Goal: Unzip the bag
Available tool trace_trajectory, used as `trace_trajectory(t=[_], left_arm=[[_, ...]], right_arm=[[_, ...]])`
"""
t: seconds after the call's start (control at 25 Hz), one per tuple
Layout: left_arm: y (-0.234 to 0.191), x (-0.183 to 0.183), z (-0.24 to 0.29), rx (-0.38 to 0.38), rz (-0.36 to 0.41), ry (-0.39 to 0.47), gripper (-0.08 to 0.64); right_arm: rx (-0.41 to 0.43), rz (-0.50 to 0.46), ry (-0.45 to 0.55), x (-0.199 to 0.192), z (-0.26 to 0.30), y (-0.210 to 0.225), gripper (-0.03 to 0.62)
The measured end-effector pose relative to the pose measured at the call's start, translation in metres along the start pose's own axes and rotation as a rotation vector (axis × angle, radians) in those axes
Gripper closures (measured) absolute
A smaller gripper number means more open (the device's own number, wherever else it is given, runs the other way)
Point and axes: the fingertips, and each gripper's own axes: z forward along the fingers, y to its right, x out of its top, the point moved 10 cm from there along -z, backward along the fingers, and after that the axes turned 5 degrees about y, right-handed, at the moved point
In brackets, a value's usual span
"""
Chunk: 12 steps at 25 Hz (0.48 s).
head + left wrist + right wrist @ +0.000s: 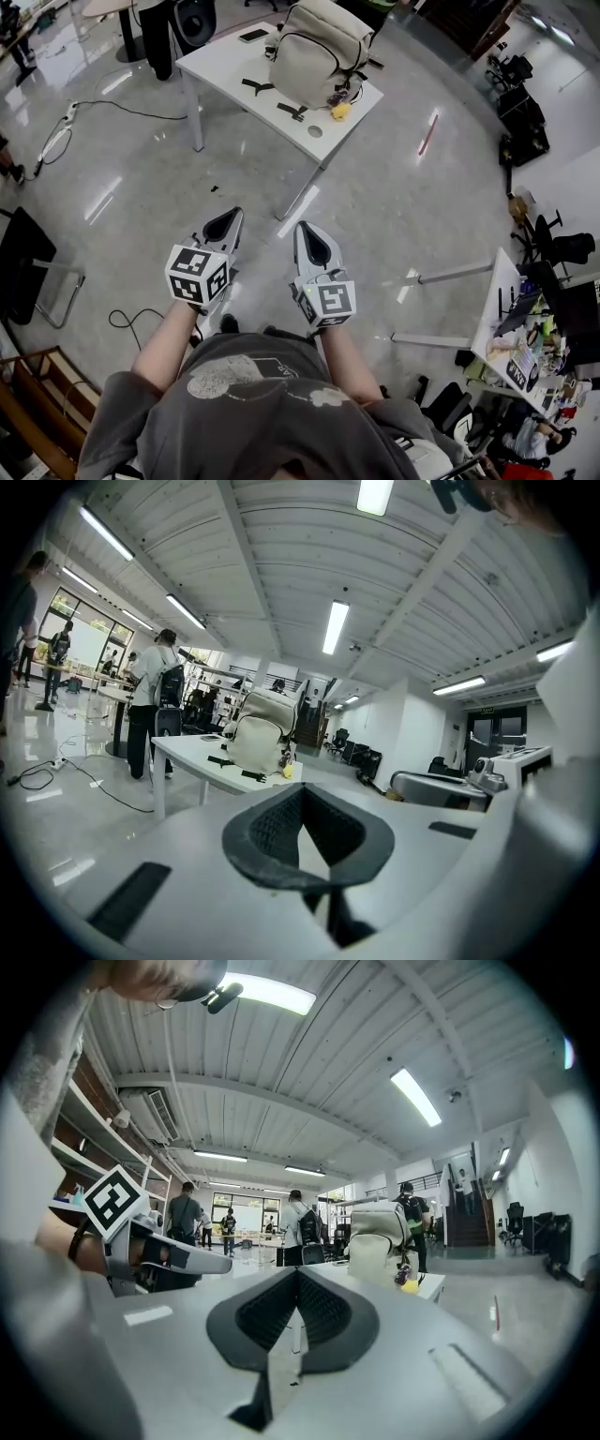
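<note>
Cream bag (319, 47) on table (225, 61); left hand-held gripper (228, 221), right hand-held gripper (309, 239) pressed together.

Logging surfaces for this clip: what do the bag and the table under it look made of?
Bag: cream fabric, matte; soft rounded folds suggest it. Table: smooth white top, perhaps laminate; slim white legs, probably painted metal.
</note>
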Motion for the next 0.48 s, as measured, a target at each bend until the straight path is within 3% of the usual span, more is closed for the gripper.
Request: trace_trajectory(t=[0.24,0.48], left_arm=[[-0.019,-0.005,-0.006,-0.003,-0.004,-0.014,0.555],[-0.033,-0.010,0.011,0.020,-0.025,-0.016,0.555]], right_arm=[[-0.015,-0.011,-0.043,-0.011,0.006,-0.013,0.592],[-0.013,0.009,-0.067,-0.025,0.027,0.008,0.593]])
